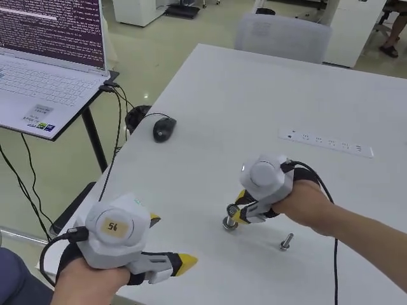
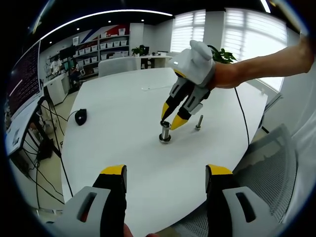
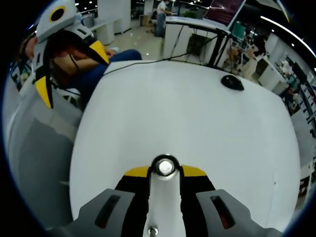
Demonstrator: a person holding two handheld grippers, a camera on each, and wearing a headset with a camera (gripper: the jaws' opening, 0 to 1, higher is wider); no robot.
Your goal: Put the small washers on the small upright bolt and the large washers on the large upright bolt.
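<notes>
**Washer sitting right at the tip of the big bolt, tricky bit coming up**

The washer (image 3: 165, 167) looks like one of the large ones, though I can't size it for sure. It's pinched in the tips of the right gripper (image 1: 236, 208), whose jaws are narrow and closed on it. The large upright bolt (image 2: 165, 136) is directly under those tips, with the ring about level with its top. The small upright bolt (image 1: 287, 241) stands just beside, back toward the wrist side of that gripper.

What could go wrong, as I see it:
- If the ring goes on tilted, it'll catch on the threads and hang there.
- If it's let go off-centre, it drops and rolls across the table (image 1: 210, 108).
- The bolt only stands on its own head, so a sideways nudge from a jaw would probably tip it.

Pose: the right hand reaches in with the wrist bent, jaws pointing steeply down. The left gripper (image 2: 166, 170) hangs low on the near side, facing the bolt, with its jaws wide apart and nothing in them.
</notes>
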